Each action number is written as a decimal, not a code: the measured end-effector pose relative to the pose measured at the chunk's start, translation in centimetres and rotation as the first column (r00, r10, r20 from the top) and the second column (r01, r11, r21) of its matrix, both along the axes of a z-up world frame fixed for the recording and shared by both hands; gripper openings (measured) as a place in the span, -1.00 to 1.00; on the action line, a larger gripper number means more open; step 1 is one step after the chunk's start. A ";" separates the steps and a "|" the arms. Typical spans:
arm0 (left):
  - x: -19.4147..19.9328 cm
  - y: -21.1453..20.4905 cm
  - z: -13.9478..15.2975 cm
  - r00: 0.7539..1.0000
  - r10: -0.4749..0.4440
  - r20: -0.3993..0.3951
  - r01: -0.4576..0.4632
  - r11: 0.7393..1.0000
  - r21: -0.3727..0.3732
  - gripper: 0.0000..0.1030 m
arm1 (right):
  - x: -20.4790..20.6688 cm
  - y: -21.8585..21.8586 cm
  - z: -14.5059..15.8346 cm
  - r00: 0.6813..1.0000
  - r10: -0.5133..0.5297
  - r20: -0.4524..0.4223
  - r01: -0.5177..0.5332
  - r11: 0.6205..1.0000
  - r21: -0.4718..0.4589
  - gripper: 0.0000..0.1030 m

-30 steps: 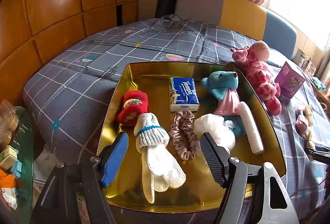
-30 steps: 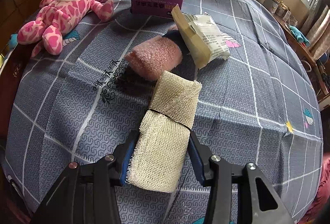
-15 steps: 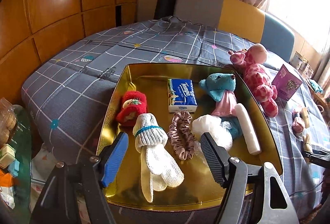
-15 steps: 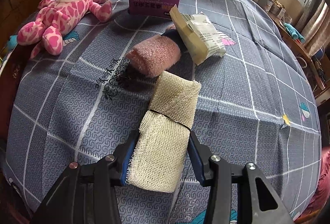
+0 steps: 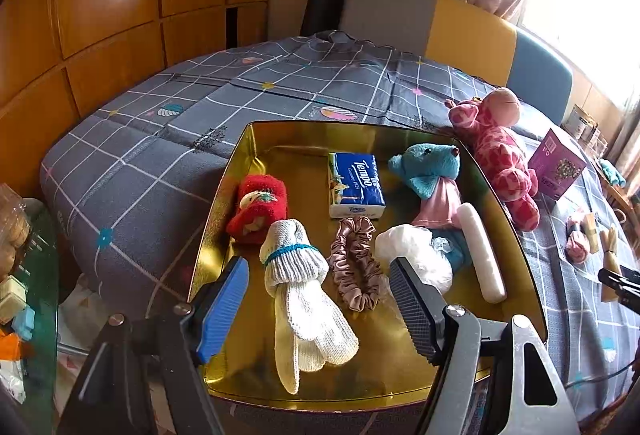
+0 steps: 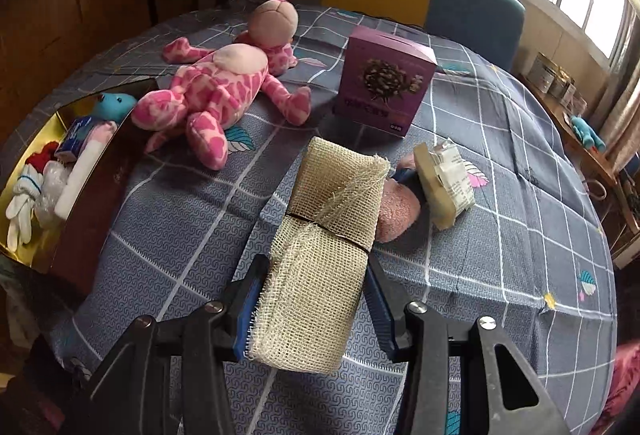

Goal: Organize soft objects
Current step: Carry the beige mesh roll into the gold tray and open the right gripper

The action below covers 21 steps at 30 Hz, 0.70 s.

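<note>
The right gripper point(image 6: 310, 309) clamps a beige mesh cloth roll point(image 6: 320, 255) above the checked bedspread point(image 6: 500, 235). The left gripper point(image 5: 316, 307) hangs wide and empty over the gold tray point(image 5: 224, 203), above the white gloves point(image 5: 304, 299).

The right gripper point(image 6: 310, 309) has lifted the beige mesh cloth point(image 6: 320, 259) clear of the bed point(image 6: 500, 235), apparently, and swung toward nine o'clock; the gold tray point(image 6: 24, 171) now shows.
</note>
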State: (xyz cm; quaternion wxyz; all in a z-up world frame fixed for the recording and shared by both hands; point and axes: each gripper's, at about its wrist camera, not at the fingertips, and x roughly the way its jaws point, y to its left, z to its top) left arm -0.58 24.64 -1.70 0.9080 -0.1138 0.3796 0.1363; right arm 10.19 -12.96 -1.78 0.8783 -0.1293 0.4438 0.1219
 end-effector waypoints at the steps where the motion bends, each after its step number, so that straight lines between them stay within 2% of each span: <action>1: 0.0 0.0 0.1 1.000 0.000 0.002 0.000 1.000 -0.001 0.43 | 0.0 0.2 -0.1 1.000 -0.008 0.001 0.008 1.000 -0.020 -0.08; 2: 0.0 0.0 0.1 1.000 -0.001 0.005 0.001 1.000 -0.001 0.43 | 0.0 0.2 -0.1 1.000 -0.018 0.000 0.018 1.000 -0.022 -0.08; 4: -0.1 -0.1 0.2 1.000 -0.001 0.010 0.001 1.000 0.004 0.43 | -0.4 0.4 1.0 1.000 -0.004 0.013 0.003 0.999 0.037 -0.08; 9: 0.0 -0.1 0.1 1.000 -0.002 0.007 0.002 1.000 0.000 0.43 | -2.0 4.3 4.2 0.981 0.183 0.061 -0.191 0.970 0.153 -0.08; 14: 0.0 0.1 0.2 1.000 0.004 0.008 -0.003 1.000 -0.001 0.43 | -3.7 10.9 5.2 0.908 0.410 0.089 -0.420 0.891 0.174 -0.08; 18: 0.0 0.4 0.3 1.000 0.011 0.012 -0.011 1.000 -0.001 0.43 | -4.2 15.2 4.9 0.846 0.528 0.072 -0.530 0.821 0.211 -0.08; 21: -0.1 0.6 0.4 1.000 0.017 0.017 -0.017 1.000 -0.001 0.43 | -4.6 18.6 3.7 0.804 0.591 0.064 -0.592 0.785 0.181 -0.08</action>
